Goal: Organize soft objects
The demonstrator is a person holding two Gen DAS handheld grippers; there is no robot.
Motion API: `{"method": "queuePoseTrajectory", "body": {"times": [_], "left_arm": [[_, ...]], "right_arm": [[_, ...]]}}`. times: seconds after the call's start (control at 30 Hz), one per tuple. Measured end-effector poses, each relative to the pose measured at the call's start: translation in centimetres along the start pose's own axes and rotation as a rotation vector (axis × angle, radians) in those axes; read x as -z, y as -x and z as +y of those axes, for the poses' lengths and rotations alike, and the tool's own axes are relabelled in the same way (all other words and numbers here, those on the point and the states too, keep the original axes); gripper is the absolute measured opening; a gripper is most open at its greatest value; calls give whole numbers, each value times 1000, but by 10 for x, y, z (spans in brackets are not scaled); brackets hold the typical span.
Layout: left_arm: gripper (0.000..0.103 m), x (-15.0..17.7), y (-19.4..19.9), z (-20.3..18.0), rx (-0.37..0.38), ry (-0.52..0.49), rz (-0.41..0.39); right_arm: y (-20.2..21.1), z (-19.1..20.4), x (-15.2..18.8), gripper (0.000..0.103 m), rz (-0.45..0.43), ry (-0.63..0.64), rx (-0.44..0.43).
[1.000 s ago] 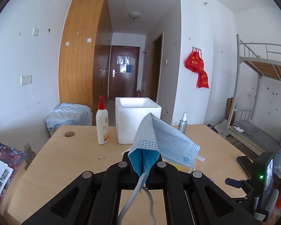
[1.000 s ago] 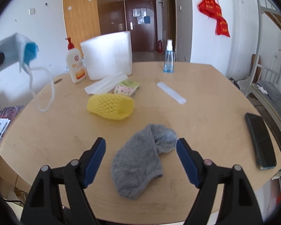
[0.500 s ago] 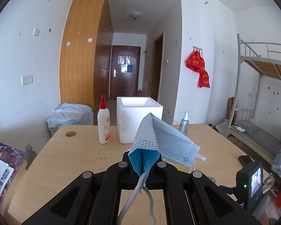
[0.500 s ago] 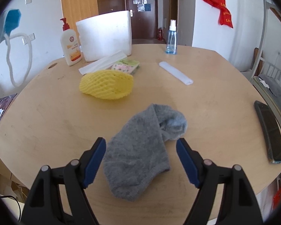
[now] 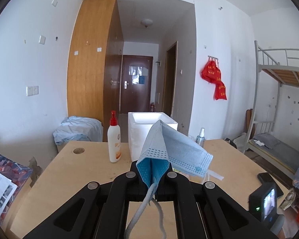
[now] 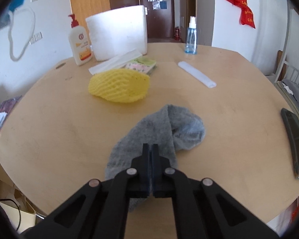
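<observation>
Sock [image 6: 159, 137] middle under closed right gripper [image 6: 151, 149].

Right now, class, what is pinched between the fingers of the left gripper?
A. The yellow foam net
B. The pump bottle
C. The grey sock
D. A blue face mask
D: in the left wrist view the left gripper is shut on the blue face mask, whose ear loop hangs down, while the grey sock lies on the table under the right gripper.
</observation>
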State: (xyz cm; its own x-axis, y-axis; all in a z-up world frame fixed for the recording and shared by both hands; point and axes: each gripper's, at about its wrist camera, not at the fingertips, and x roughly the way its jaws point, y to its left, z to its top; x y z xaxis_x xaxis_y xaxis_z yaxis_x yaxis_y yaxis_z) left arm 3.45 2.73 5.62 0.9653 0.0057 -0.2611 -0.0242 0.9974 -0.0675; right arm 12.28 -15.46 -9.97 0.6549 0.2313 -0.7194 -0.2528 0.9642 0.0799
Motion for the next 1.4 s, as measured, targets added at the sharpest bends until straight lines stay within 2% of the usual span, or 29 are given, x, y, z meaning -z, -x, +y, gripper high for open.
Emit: {"method": "queuePoseTrajectory", "body": {"times": [0.2,0.33,0.37,0.43,0.5,0.57,0.7,1.03,1.27,1.33,1.4], "left_arm": [[3,-2,-9,5,-2,9,10],[3,-1,-11,5,2,8,11],[3,-1,-12,5,1,6,14],[3,0,-15,5,3,6,23],[3,1,-17,7,1,9,24],[3,1,-21,9,-2,10,29],[3,1,-31,14,9,27,38],[3,-13,-67,18,-14,24,50],[3,-12,-79,18,-11,21,58],[3,-10,-81,18,-3,22,66],[3,-9,-81,19,0,23,66]], "right_arm": [[16,-5,-10,3,-52,-15,-15],[18,-7,-11,3,-53,-37,-44],[17,-5,-11,6,-46,-26,-26],[11,-2,-12,24,-25,3,-16],[7,1,-12,68,-25,24,-3],[8,4,-11,79,-51,46,39],[3,5,-13,82,-49,66,60],[-23,7,-17,82,14,84,83],[-30,10,-20,82,24,107,112],[-29,10,-19,79,24,105,108],[-29,8,-18,68,27,87,82]]}}
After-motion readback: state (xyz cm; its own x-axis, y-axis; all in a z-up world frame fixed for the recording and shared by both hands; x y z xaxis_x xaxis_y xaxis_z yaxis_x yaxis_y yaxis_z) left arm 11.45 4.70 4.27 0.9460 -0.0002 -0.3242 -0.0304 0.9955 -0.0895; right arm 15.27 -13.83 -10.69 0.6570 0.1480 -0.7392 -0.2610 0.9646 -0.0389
